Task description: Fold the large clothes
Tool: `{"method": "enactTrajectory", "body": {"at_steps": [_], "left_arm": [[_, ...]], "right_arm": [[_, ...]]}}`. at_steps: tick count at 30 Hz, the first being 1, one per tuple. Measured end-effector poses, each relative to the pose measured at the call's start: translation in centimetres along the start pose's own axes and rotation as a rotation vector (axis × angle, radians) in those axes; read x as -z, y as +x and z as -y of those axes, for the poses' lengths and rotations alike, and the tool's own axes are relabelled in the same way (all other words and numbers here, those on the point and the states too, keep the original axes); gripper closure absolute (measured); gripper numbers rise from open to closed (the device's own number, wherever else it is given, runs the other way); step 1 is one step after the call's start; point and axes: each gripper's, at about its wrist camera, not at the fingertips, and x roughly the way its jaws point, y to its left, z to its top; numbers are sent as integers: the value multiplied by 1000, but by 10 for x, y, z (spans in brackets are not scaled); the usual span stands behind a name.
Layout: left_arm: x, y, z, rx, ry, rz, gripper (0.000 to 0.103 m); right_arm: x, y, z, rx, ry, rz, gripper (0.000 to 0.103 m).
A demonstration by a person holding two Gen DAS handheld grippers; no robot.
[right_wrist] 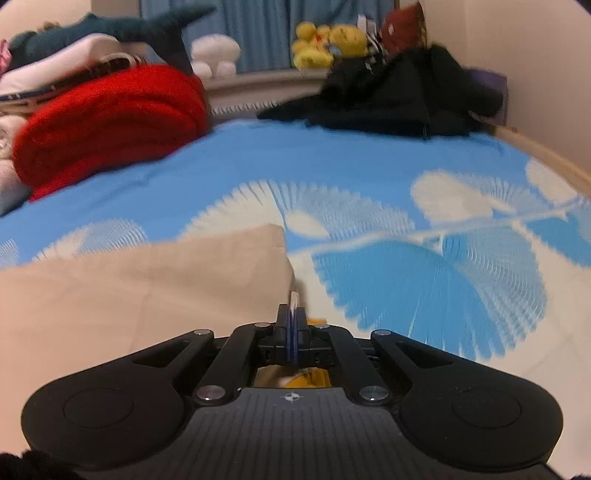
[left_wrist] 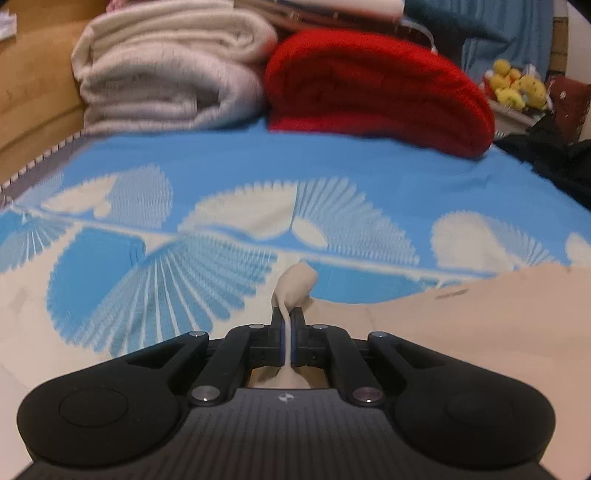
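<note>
The beige garment [left_wrist: 480,317] is running off the frame at 3 o'clock in the left wrist view and at 9 o'clock in the right wrist view [right_wrist: 140,288], so its full outline is not showing; motion blur is softening the far objects. It is lying on a bed whose blue cover [left_wrist: 258,162] is bearing white fan-shaped leaves. At 12 o'clock a folded red blanket [left_wrist: 373,88] is sitting beside a folded cream blanket [left_wrist: 166,81]; at 1 o'clock in the right wrist view a black heap of clothing [right_wrist: 399,99] is lying near yellow plush toys [right_wrist: 328,44], with a blue curtain [right_wrist: 258,33] behind. The left gripper [left_wrist: 287,314] is pointing downward and pinching a bunched corner of the garment. The right gripper [right_wrist: 292,314] is tilting down likewise, its jaws clamping the garment's thin edge at the corner.
</note>
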Motion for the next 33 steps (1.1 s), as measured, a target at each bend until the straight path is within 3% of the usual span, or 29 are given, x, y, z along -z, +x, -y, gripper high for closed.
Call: {"method": "enactTrajectory", "body": {"at_steps": [5, 7, 8, 9, 10, 11, 12, 14, 17, 19, 21, 23, 25, 28, 33], "left_arm": [[10, 20, -4, -24, -17, -33, 98], [12, 24, -10, -48, -36, -37, 81], [12, 26, -14, -62, -57, -38, 73], [10, 26, -20, -84, -85, -42, 53], [8, 24, -26, -112, -116, -50, 38], [5, 20, -31, -135, -138, -56, 35], [1, 14, -35, -154, -146, -56, 31], [-11, -8, -34, -212, -125, -31, 28], [-30, -60, -17, -214, -88, 65, 17], [-32, -101, 2, -139, -104, 120, 6], [-23, -137, 30, -19, -103, 149, 0], [-3, -159, 64, 58, -34, 142, 0], [24, -167, 103, 98, 103, 120, 0], [64, -159, 141, 89, 256, 67, 0], [108, -117, 152, 69, 258, -37, 0]], "right_arm": [[6, 12, -5, 13, -25, -33, 102], [7, 15, -2, 23, -3, -36, 97], [6, 17, 2, 22, 21, -35, 87], [5, 16, 7, 30, 52, -33, 80], [3, 14, 11, 65, 81, -34, 49], [1, 10, 16, 130, 120, -33, 27], [-3, 5, 22, 163, 159, -25, 24], [-15, -18, 31, 175, 232, 16, 26], [-36, -70, 21, 62, 218, 124, 26], [-41, -103, -3, -81, 156, 166, 26], [-32, -127, -36, -251, 74, 157, 28], [-14, -136, -71, -366, -19, 106, 40], [11, -137, -108, -437, -139, 39, 45], [43, -129, -140, -464, -244, -30, 45], [75, -98, -148, -404, -355, -89, 45]]}}
